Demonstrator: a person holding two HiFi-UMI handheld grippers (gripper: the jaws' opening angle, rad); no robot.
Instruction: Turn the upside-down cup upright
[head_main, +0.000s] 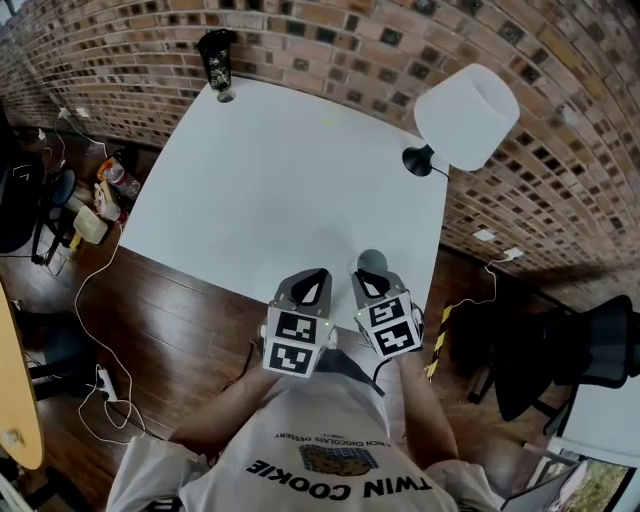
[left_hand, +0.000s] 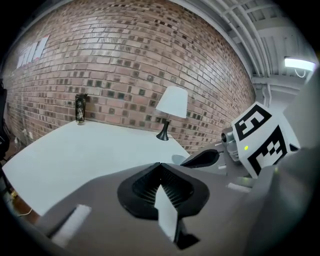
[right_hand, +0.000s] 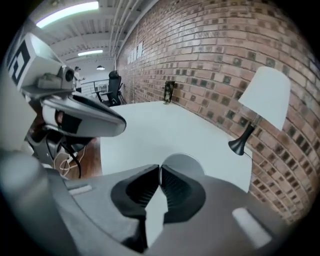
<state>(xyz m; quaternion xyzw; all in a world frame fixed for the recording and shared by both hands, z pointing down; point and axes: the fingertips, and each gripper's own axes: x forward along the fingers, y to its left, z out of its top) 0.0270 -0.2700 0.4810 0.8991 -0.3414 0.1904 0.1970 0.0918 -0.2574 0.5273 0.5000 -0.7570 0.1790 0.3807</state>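
White table (head_main: 270, 180) bears one cup (head_main: 372, 261), one lamp (head_main: 466, 116), one dark can (head_main: 217, 60).

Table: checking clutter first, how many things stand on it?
3: grey cup at the near edge, white lamp at the right edge, dark container at the far corner.

We hold both grippers side by side at the lower centre of the head view, with their marker cubes facing up at us. Our left forearm (head_main: 232, 405) and right forearm (head_main: 428, 398) reach up from the bottom edge. The left gripper (head_main: 314, 277) has its jaws pressed together, with nothing between them. The right gripper (head_main: 366, 279), just beside it, is likewise closed and empty.
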